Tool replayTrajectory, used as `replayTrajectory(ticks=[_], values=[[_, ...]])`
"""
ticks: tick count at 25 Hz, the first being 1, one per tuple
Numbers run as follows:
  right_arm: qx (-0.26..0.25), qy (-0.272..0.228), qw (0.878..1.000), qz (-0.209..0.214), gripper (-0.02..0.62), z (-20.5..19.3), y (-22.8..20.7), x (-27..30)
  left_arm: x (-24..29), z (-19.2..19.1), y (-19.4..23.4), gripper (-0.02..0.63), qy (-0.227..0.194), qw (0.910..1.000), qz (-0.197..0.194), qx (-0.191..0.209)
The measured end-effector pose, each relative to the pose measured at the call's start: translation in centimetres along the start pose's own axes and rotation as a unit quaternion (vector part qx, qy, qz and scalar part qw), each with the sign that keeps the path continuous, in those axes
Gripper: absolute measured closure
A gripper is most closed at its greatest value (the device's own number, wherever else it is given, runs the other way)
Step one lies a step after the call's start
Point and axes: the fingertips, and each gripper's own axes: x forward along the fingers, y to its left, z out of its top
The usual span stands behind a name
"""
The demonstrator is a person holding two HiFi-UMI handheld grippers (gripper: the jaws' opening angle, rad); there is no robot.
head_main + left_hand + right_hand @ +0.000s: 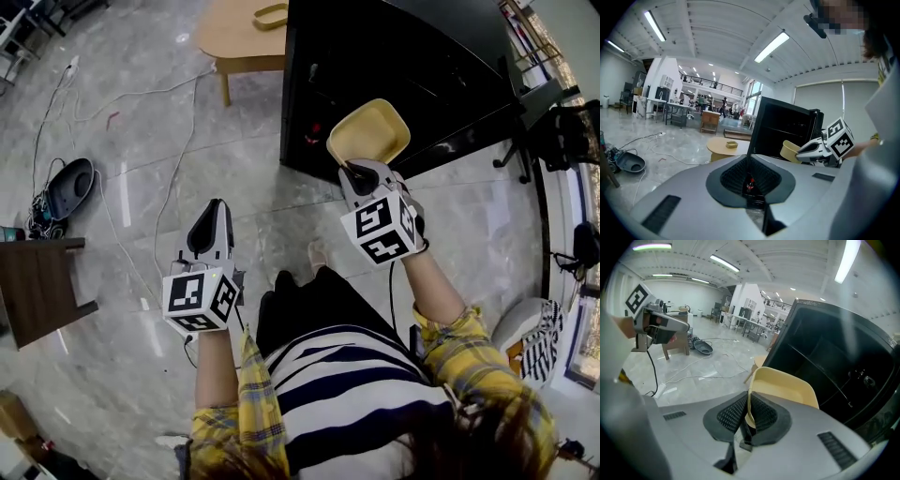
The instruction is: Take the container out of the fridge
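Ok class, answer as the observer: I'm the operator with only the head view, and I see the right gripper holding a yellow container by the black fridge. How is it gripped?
Observer: The right gripper is shut on the rim of the container, one jaw inside, one outside.
Operator: Is the left one carrying anything?
Observer: No, the left gripper has its jaws together, empty.
Operator: Is the container clear of the fridge?
Observer: Side-on, it seems to sit in front of the fridge, not inside.
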Motion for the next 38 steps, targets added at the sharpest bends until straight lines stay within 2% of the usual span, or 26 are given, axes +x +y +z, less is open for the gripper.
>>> replayTrajectory(ticks=[12, 22, 38], values=[[0.006, -0.009, 1.0, 0.018, 0.554, 0.3, 2.9, -2.4, -1.3, 1.0, 0.6, 0.569, -0.008, 0.9999, 0.001, 0.013], [0.003, -0.006, 0.999, 0.039, 0.555, -0.5, 5.3, -4.0, -1.4, 0.0, -0.2, 0.569, 0.007, 0.9997, -0.013, 0.021], [0.003, -0.008, 0.999, 0.048, 0.555, -1.2, 6.0, -4.8, -2.0, -1.1, -0.9, 0.569, 0.018, 0.9995, -0.012, 0.021]])
